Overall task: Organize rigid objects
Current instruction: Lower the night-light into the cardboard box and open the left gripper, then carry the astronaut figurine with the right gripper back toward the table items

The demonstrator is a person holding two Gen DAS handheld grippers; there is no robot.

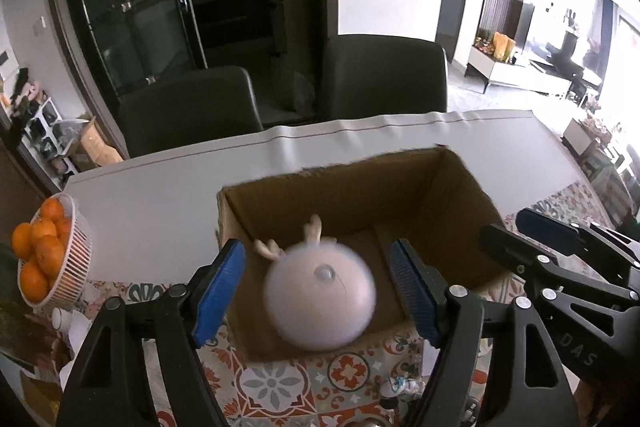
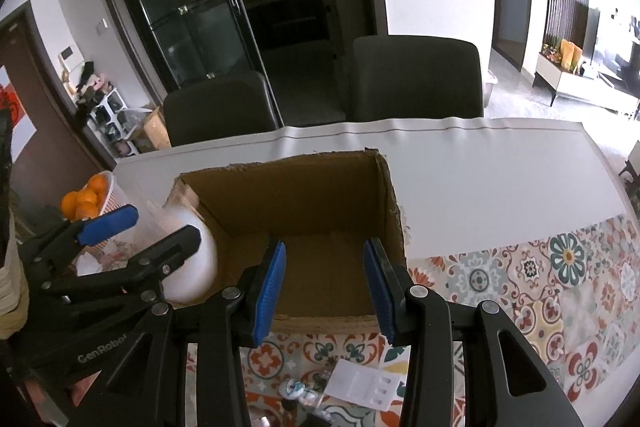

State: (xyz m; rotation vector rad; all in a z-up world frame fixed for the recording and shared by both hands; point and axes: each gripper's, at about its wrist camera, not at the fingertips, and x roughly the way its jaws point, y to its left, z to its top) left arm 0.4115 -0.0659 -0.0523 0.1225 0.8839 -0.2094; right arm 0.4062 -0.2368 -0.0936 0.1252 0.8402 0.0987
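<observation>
A round white toy with small antlers (image 1: 321, 294) is blurred between the pads of my left gripper (image 1: 320, 291), over the near left part of an open cardboard box (image 1: 360, 187). The jaws stand wide apart and do not touch the toy. In the right wrist view the toy (image 2: 200, 267) shows white at the box's (image 2: 296, 195) left wall, partly behind the left gripper (image 2: 148, 227). My right gripper (image 2: 324, 287) is open and empty over the box's near edge. It shows at the right of the left wrist view (image 1: 520, 235).
A white basket of oranges (image 1: 76, 255) stands at the left on the table. A white sheet (image 2: 480, 187) covers the far table; patterned cloth (image 2: 560, 287) covers the near part. A white packet (image 2: 364, 383) and small items lie near the front edge. Two dark chairs (image 1: 384, 75) stand behind.
</observation>
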